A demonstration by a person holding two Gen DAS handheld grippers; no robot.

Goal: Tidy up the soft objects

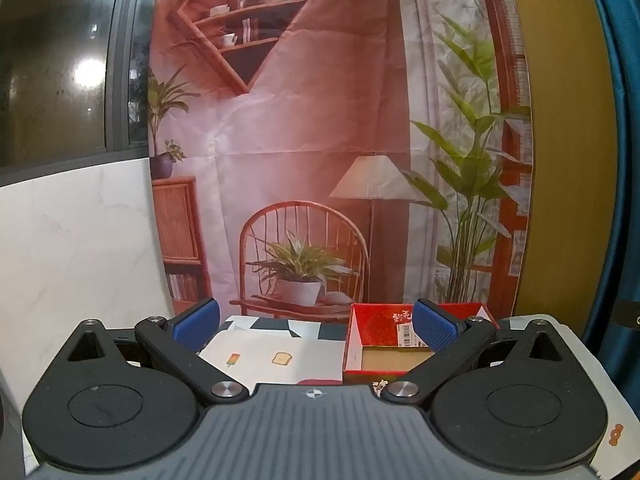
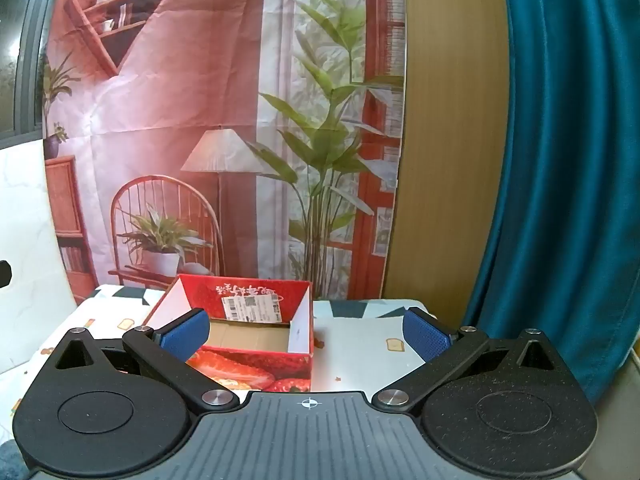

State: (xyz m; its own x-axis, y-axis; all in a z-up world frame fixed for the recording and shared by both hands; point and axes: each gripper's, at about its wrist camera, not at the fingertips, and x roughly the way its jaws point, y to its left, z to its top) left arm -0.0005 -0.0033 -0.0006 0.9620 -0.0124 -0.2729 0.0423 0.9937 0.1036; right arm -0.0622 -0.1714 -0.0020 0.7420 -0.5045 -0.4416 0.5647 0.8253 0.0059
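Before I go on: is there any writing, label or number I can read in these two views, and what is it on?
White handwritten-style script on the inner back wall of the red box: too stylised and small to read.
Shipping label stuck on that wall, with barcode and small print: too blurred to read.
White characters on the box's front outer face in the left wrist view: cut off by the tongs' body, unreadable.
Tablecloth: pictures only, no words.

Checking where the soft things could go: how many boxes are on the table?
1. The red box stands open toward the table's far edge, by the printed backdrop; others may sit out of view.
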